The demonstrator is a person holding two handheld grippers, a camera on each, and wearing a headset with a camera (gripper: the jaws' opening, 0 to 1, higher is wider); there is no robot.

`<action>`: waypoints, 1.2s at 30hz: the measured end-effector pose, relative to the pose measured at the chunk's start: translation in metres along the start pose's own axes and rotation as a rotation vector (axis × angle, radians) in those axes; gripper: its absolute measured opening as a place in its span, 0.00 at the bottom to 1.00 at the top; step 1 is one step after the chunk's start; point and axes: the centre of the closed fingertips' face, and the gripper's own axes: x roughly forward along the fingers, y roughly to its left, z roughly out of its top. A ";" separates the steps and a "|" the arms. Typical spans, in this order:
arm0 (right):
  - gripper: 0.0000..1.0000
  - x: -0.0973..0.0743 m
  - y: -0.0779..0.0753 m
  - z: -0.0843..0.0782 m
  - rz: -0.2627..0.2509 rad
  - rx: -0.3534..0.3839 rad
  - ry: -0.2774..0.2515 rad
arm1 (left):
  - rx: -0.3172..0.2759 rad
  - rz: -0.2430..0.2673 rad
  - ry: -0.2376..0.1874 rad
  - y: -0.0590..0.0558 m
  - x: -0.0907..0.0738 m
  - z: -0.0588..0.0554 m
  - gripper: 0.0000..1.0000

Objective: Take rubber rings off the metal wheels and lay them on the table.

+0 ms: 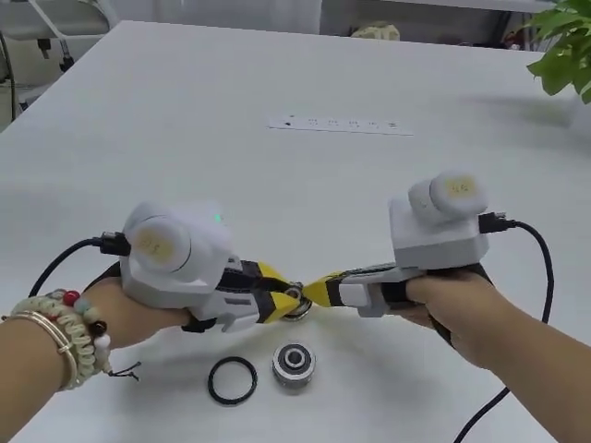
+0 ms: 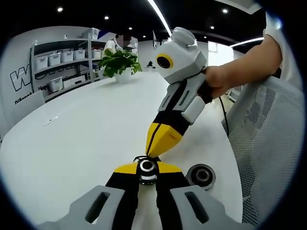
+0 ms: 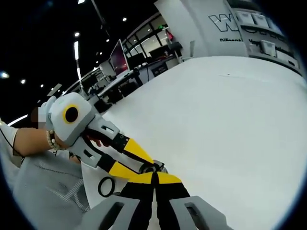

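My left gripper (image 1: 289,301) is shut on a small metal wheel (image 2: 147,171) held just above the white table (image 1: 277,175). My right gripper (image 1: 307,293) meets it tip to tip from the right; its jaws are shut on the edge of the black rubber ring (image 2: 142,157) around that wheel. In the right gripper view my own closed tips (image 3: 154,175) touch the wheel (image 3: 157,167) between the left gripper's yellow jaws. A loose rubber ring (image 1: 232,379) lies flat near the front edge, with a bare metal wheel (image 1: 294,365) beside it on its right.
A white power strip (image 1: 340,124) lies across the middle of the table. Green plant leaves (image 1: 565,46) hang over the far right corner. Black cables (image 1: 540,277) trail from both grippers. A mesh chair (image 2: 268,143) stands off the table's near edge.
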 end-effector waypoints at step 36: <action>0.00 -0.008 0.004 0.030 -0.031 0.018 -0.068 | 0.048 -0.074 0.049 -0.009 -0.032 0.040 0.45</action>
